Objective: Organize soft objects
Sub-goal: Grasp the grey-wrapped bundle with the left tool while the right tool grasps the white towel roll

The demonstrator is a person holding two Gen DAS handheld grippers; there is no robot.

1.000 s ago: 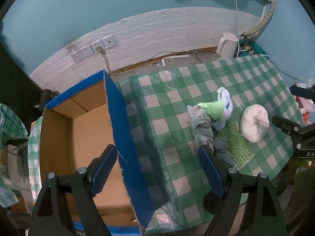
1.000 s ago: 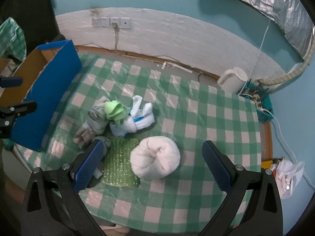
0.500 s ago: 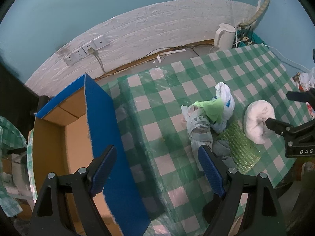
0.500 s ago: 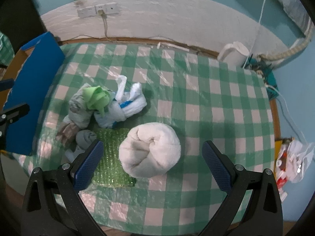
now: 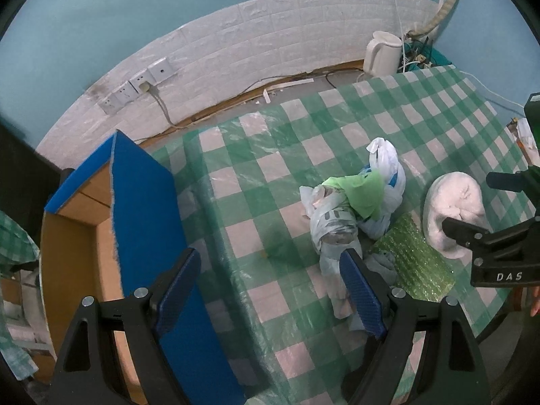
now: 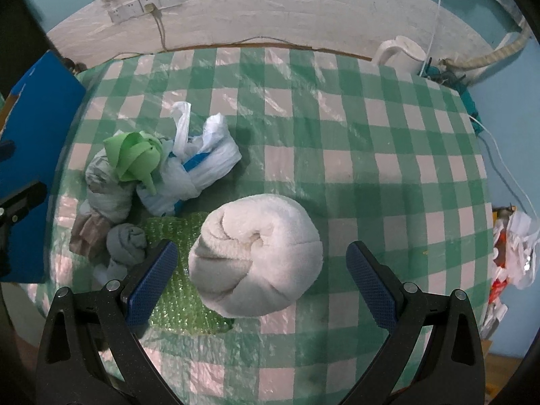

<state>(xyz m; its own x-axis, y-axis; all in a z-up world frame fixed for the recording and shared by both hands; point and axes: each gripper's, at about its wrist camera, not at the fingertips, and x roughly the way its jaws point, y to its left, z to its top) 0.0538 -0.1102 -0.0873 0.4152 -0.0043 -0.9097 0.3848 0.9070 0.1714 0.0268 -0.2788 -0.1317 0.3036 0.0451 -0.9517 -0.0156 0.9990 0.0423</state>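
A: The towel point(image 6: 254, 258) — white terry, rolled into a fat spiral bun — sits on the checked cloth point(image 6: 337, 141) between the spread fingers of the right gripper point(image 6: 261, 281), which grips nothing.

B: And beside it?

A: Its edge overlaps a flat sheet of green bubble wrap point(image 6: 175, 290), knobbly and shiny. Past that, a grey sock ball point(image 6: 127, 243), a crumpled grey bundle point(image 6: 108, 192) topped by a pale green bag point(image 6: 135, 158), and a knotted white bag point(image 6: 199, 168) with blue print, all bunched together and touching.

B: What does the left camera add?

A: The box point(image 5: 101, 253) — brown cardboard inside, blue felt-like outer faces, open-topped, standing at the table's left edge. The right view catches only a blue corner. The left gripper point(image 5: 270, 290) is also spread wide and empty, above the cloth between box and heap. It sees the towel point(image 5: 452, 212) side-on, with the right gripper's black frame in front.

B: Beyond the table?

A: A white kettle point(image 6: 401, 54), wall sockets point(image 6: 145, 3), embossed white brick panelling.
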